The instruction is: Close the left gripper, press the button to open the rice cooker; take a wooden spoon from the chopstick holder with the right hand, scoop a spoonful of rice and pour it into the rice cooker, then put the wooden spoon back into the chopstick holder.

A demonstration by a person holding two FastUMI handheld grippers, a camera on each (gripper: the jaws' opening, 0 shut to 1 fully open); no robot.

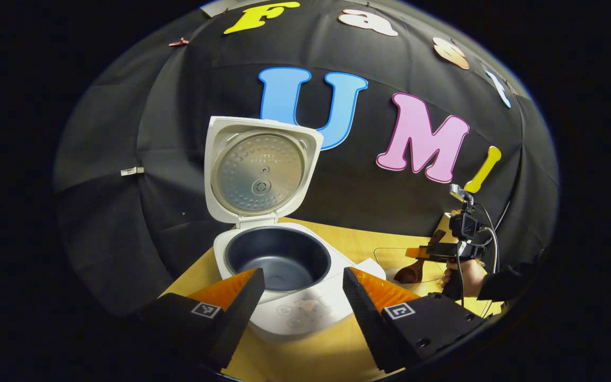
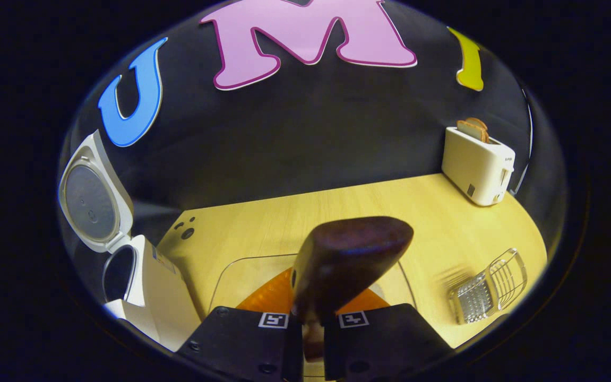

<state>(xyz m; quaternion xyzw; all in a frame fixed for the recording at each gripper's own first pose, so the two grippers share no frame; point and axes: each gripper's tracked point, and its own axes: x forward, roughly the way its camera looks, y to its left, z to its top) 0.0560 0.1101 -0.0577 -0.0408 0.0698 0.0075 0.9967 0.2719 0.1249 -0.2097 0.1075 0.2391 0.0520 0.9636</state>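
My left gripper (image 1: 300, 297) stands released, its fingers spread wide in front of the white rice cooker (image 1: 284, 265), whose lid is up and whose dark inner pot looks empty. My right gripper (image 2: 305, 318) is clenched on the handle of the dark wooden spoon (image 2: 350, 260); the bowl of the spoon rises just ahead of my fingers and shows its back to the camera, so I cannot tell whether it carries rice. In the left gripper view the spoon's bowl hangs low over a clear shallow dish (image 1: 411, 265) beside the cooker.

Risks, as I judge them: the grip sits on a narrow, rounded handle, so the spoon may twist between the pads and tip its load on the way across. The raised lid stands behind the pot; a high approach could strike it.

Surroundings: a white toaster (image 2: 478, 167) with a slice of bread in it stands at the far corner of the pale wooden table (image 2: 337, 212). A wire chopstick holder (image 2: 491, 286) lies to my right, seemingly on its side, which would complicate the spoon's return.
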